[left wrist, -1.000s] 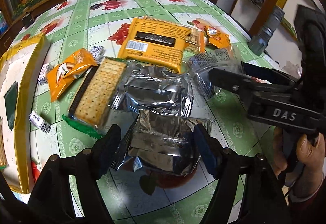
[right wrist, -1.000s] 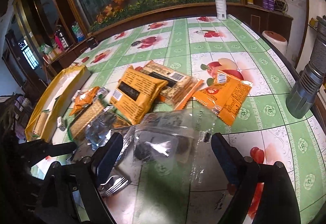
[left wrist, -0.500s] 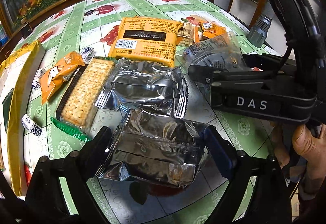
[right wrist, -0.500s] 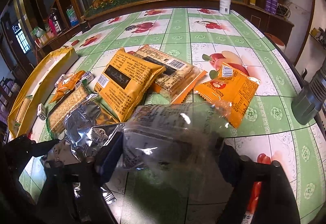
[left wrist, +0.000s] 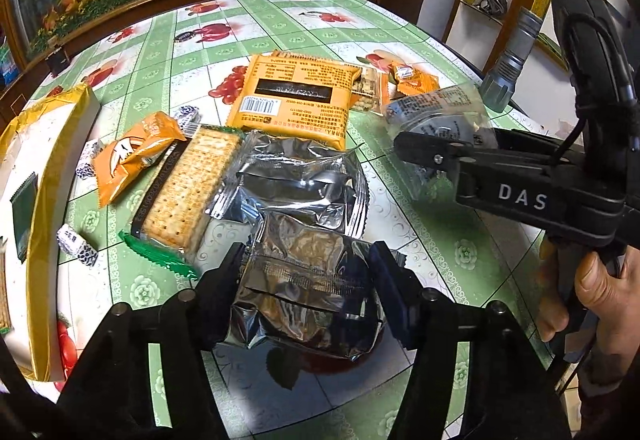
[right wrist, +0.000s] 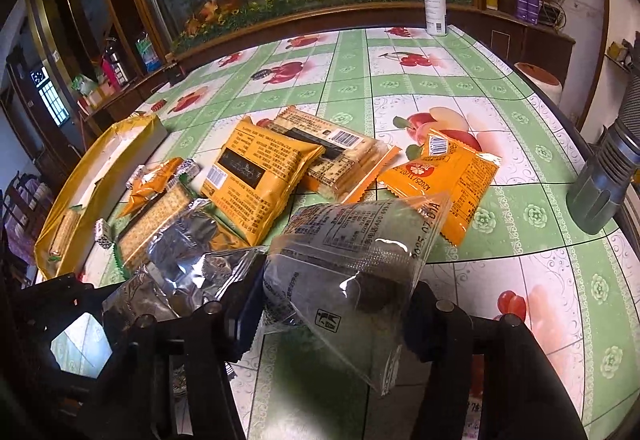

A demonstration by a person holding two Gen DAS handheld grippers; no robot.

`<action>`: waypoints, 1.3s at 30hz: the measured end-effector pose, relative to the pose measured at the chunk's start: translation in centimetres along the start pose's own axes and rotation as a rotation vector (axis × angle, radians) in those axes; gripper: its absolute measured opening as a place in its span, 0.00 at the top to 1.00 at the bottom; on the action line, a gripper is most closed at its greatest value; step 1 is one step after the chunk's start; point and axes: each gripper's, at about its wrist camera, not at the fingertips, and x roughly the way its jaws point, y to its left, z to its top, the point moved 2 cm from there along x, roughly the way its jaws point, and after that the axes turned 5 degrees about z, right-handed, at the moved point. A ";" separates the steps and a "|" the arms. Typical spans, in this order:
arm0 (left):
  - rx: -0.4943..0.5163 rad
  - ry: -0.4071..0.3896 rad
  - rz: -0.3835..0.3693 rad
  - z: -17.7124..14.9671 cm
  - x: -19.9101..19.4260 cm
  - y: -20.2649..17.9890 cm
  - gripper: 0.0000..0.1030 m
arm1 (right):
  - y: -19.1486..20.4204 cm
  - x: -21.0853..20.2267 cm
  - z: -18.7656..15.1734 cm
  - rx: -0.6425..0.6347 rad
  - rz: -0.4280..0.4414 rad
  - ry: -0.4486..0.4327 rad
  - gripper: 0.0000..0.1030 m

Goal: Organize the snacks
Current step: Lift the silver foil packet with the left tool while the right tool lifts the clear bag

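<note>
Presently, we record:
Left hand-held gripper (left wrist: pixel 308 280): closing around the silver packet (left wrist: pixel 304 296).
Right hand-held gripper (right wrist: pixel 332 304): closing around the clear packet (right wrist: pixel 352 260).
Remaining: every snack still loose on the bench (left wrist: pixel 460 240).

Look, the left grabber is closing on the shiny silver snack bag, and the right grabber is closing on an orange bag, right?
Not quite. The right gripper is closing on a clear plastic packet, as the right wrist view shows; the orange bag lies untouched beyond it. The left gripper is indeed closing on the silver bag.
</note>
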 end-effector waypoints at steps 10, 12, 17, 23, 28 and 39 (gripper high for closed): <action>-0.054 0.015 -0.040 -0.5 -1.2 1.8 1.00 | -0.4 -2.4 -0.5 0.033 0.023 -0.031 0.42; -0.066 0.033 -0.058 -0.9 -1.3 2.1 0.81 | -0.5 -2.8 -0.7 0.043 0.029 -0.039 0.42; -0.136 0.049 0.039 -2.3 -2.0 3.3 0.24 | -0.4 -3.6 -0.8 0.054 0.053 -0.059 0.42; -0.259 0.102 -0.013 -2.8 -2.2 3.4 0.24 | -0.4 -4.0 -0.6 0.055 0.071 -0.077 0.42; 0.126 0.010 -0.023 -0.7 -2.8 -1.1 0.24 | -0.9 -4.5 -0.8 0.078 0.087 -0.084 0.42; 0.633 0.024 -0.169 -1.4 -2.2 -4.8 0.24 | -3.1 -5.9 -1.0 0.132 0.058 -0.099 0.42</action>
